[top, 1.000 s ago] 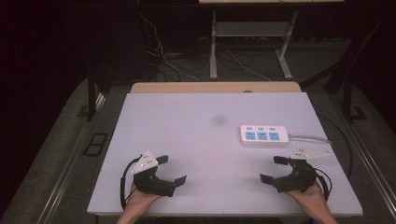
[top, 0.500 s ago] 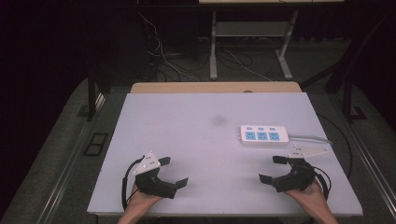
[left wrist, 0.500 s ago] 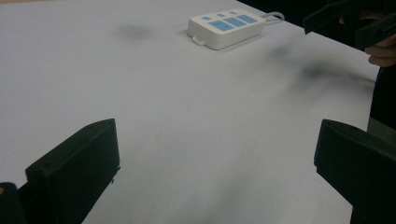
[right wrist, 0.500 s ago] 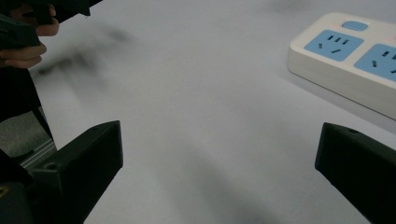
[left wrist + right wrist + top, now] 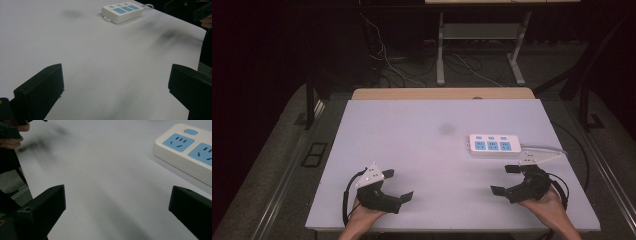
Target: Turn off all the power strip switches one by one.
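A white power strip (image 5: 491,145) with three blue sockets lies flat on the right half of the white table (image 5: 422,150), its grey cable (image 5: 539,147) running off to the right. The left gripper view catches the power strip (image 5: 122,11) far ahead, and the right gripper view has the power strip (image 5: 190,152) close at the upper right. My left gripper (image 5: 398,185) rests near the front left edge, open and empty. My right gripper (image 5: 506,180) sits at the front right, just in front of the strip, open with nothing between its jaws.
A faint grey smudge (image 5: 446,128) marks the table's middle. A wooden board (image 5: 442,93) runs along the far edge. Beyond it are metal stand legs (image 5: 440,55) and loose cables (image 5: 387,55) on the dark floor. A rail (image 5: 287,180) runs along the table's left.
My left gripper has shifted slightly toward the front edge and to the right. The right gripper and the power strip stay where they were.
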A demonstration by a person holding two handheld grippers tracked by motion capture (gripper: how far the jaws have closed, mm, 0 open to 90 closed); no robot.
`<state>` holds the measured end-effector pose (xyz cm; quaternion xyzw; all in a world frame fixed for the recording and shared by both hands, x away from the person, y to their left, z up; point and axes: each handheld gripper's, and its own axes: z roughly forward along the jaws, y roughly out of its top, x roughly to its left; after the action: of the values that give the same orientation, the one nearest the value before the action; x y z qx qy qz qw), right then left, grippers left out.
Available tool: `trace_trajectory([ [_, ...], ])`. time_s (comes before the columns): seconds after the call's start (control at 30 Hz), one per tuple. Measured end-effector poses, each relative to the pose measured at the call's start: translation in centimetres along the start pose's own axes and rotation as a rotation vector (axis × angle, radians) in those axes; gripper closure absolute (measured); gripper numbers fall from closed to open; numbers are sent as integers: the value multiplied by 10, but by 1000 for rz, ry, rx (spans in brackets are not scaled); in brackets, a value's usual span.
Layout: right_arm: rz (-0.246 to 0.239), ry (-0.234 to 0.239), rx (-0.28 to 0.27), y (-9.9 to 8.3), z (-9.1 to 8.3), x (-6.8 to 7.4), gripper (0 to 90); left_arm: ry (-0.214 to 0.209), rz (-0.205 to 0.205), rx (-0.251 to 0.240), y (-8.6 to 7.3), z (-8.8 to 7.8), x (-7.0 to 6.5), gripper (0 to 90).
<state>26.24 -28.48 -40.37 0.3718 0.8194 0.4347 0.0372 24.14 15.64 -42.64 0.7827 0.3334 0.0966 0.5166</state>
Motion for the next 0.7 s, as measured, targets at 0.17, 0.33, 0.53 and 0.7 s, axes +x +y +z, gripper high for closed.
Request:
trace_trajectory([
  [0.17, -7, 7, 20, 4, -1, -3, 8, 4, -5, -4, 0, -1, 0, 0],
  [0.33, -17, 7, 35, 7, 0, -4, 8, 14, -4, -8, 0, -2, 0, 0],
  [0.53, -15, 3, 43, 15, -2, -8, 7, 21, -10, -13, -1, -4, 2, 0],
  [0.7, -17, -1, 45, 21, -5, -9, 7, 21, -10, -12, -1, -4, 2, 0],
])
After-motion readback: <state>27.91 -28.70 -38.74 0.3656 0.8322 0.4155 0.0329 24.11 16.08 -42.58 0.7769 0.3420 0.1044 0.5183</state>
